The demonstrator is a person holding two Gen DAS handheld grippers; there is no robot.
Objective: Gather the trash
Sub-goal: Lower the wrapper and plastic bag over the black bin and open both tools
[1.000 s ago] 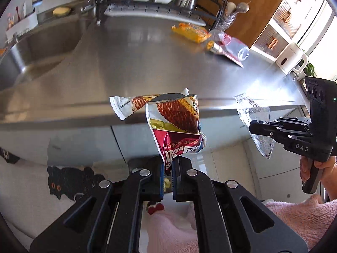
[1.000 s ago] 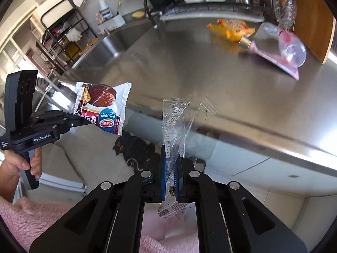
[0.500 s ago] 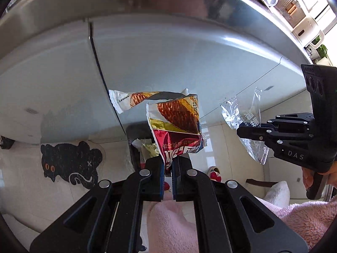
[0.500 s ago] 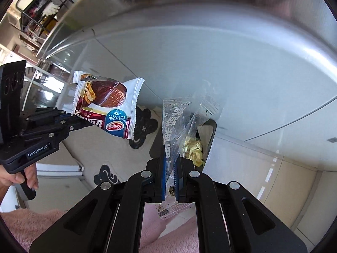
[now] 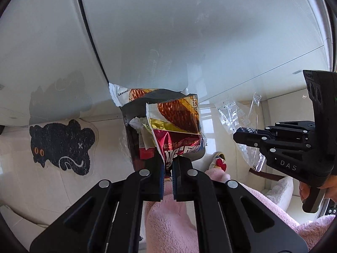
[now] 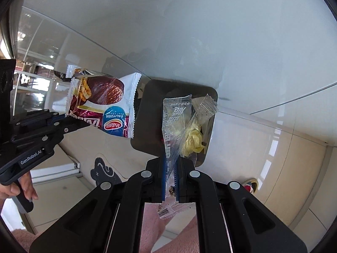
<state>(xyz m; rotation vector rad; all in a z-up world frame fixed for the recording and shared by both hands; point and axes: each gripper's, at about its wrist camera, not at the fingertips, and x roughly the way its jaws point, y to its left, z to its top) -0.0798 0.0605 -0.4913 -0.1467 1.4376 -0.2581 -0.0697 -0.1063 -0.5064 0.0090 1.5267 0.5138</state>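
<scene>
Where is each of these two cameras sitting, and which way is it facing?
Left wrist: rides the left gripper, facing steeply down at the bin; shows its fingers clamping a red snack wrapper, plus pink sleeve.
Right wrist: rides the right gripper, also facing down at the bin; shows its fingers pinching a clear wrapper.
Shared: both see the bin, both wrappers, and each other's gripper.

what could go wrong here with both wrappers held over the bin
The snack wrapper in the left gripper hangs at the black bin's edge, so it may land on the floor. The clear wrapper in the right gripper is light and could drift or cling to the pads.
</scene>
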